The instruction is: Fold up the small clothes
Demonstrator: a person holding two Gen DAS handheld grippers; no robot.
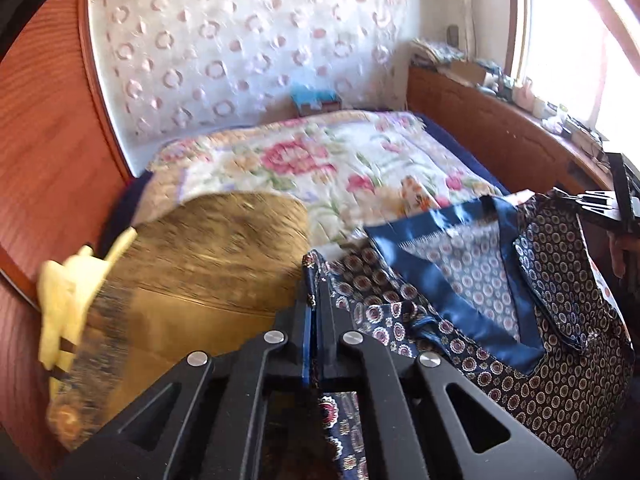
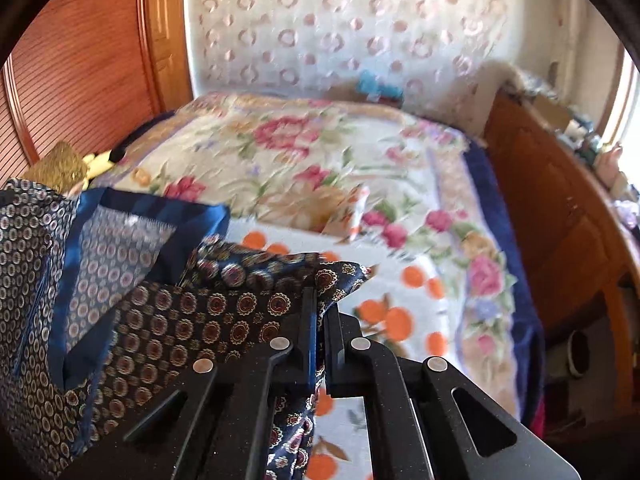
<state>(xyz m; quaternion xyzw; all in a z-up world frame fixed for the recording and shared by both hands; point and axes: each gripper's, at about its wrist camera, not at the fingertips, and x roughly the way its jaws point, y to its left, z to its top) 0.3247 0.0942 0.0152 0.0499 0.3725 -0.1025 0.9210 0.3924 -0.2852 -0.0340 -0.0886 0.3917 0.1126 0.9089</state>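
A navy patterned garment (image 1: pixel 560 340) with a shiny blue satin neckline hangs in the air between my two grippers, above the bed. My left gripper (image 1: pixel 316 300) is shut on one top corner of it, with cloth pinched between the fingers. My right gripper (image 2: pixel 320 300) is shut on the other top corner of the same garment (image 2: pixel 180 320). The right gripper also shows at the far right of the left wrist view (image 1: pixel 616 208). The neckline opening faces both cameras and the pale inside of the fabric shows through it.
Below is a bed with a floral quilt (image 1: pixel 300 160) and a white cloth with orange prints (image 2: pixel 400 320). A gold cushion (image 1: pixel 208 272) and a yellow soft toy (image 1: pixel 68 292) lie at the left. A wooden cabinet (image 2: pixel 560 220) with clutter runs along the right under a window.
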